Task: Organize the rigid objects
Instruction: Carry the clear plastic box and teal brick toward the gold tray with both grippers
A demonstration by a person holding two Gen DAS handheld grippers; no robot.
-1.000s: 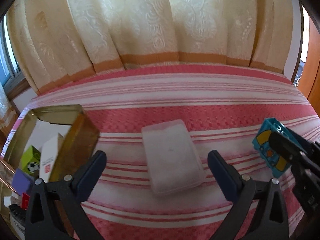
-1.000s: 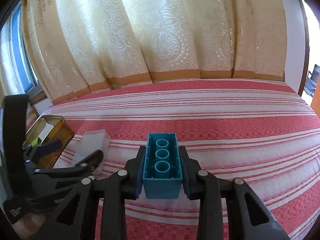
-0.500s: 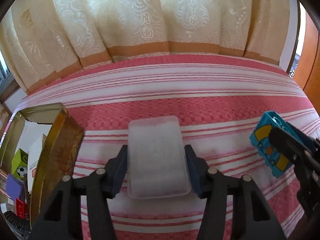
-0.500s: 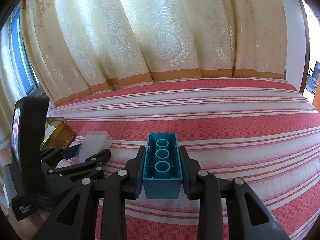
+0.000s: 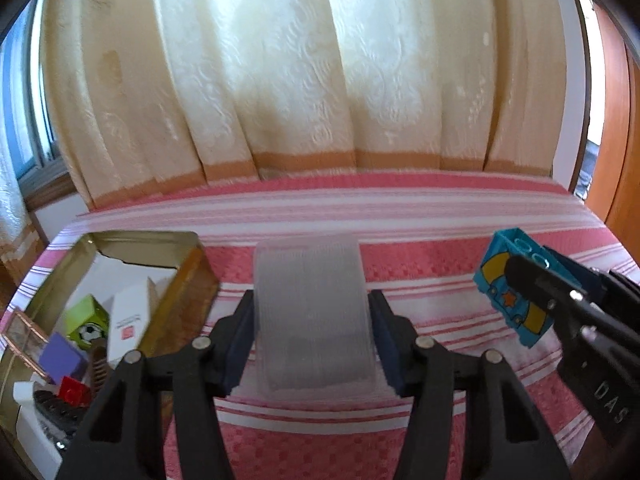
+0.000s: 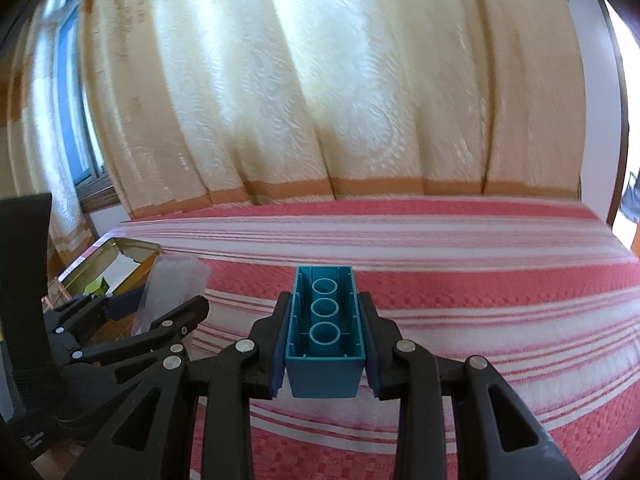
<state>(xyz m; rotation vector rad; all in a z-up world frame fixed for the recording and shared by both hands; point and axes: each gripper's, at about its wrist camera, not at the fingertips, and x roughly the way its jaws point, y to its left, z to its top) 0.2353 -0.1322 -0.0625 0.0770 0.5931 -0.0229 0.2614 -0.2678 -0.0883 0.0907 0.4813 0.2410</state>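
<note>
Left tool (image 5: 312, 344) grips a frosted translucent plastic box (image 5: 314, 316) by its two long sides, blue pads pressed flat against it, and I see the box lifted off the striped bedspread (image 5: 400, 216), its far end tipped upward. From the right wrist view the same box (image 6: 172, 292) shows at the left, clamped in the left tool (image 6: 160, 312) beside the tin.

My right tool (image 6: 324, 344) is closed narrow on a teal toy building block (image 6: 325, 332), held with its hollow underside and three round tubes facing up. In the left wrist view that block (image 5: 508, 292) shows its printed face, yellow arcs and an orange star, at the right edge, with the right tool (image 5: 556, 300) dark around it, above the bedspread.

At the near left sits an open gold tin (image 5: 132, 240) with its lid or wall (image 5: 180, 292) leaning at the right side. Inside I make out a green carton with a football print (image 5: 86, 322), a white carton with a red mark (image 5: 128, 320), a purple block (image 5: 62, 358) and a small red brick (image 5: 72, 390). Cream curtains with an orange band (image 5: 304, 100) hang along the far edge of the bed.
</note>
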